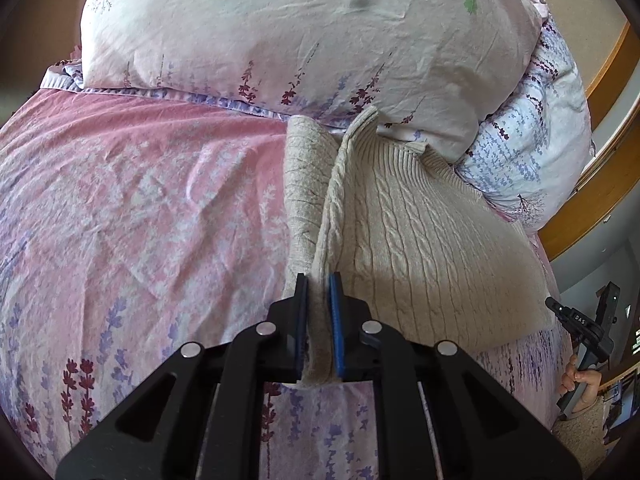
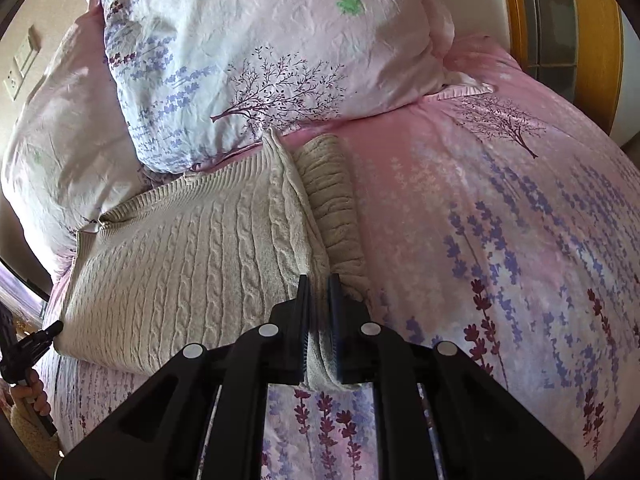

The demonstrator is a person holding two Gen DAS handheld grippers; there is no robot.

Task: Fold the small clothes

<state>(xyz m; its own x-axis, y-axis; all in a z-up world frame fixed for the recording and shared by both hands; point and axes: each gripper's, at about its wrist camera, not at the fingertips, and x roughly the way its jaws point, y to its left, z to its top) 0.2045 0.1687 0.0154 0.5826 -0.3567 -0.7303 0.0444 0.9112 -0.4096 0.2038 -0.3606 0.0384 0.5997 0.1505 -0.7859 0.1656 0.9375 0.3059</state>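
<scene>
A beige cable-knit sweater [image 1: 420,248] lies on a bed [image 1: 140,200] covered in a pink floral sheet, its far end touching the pillows [image 1: 280,32]. The left claw [image 1: 319,320] is closed on the sweater's left edge at the near end, and that edge stands up in a fold with the inner side showing. The right claw [image 2: 320,320] likewise pinches the sweater's right edge at the near end, raising it into a ridge. In each view the other claw shows only at the frame's edge, held in a hand [image 1: 580,380]. A wooden frame [image 1: 612,60] stands far right.
</scene>
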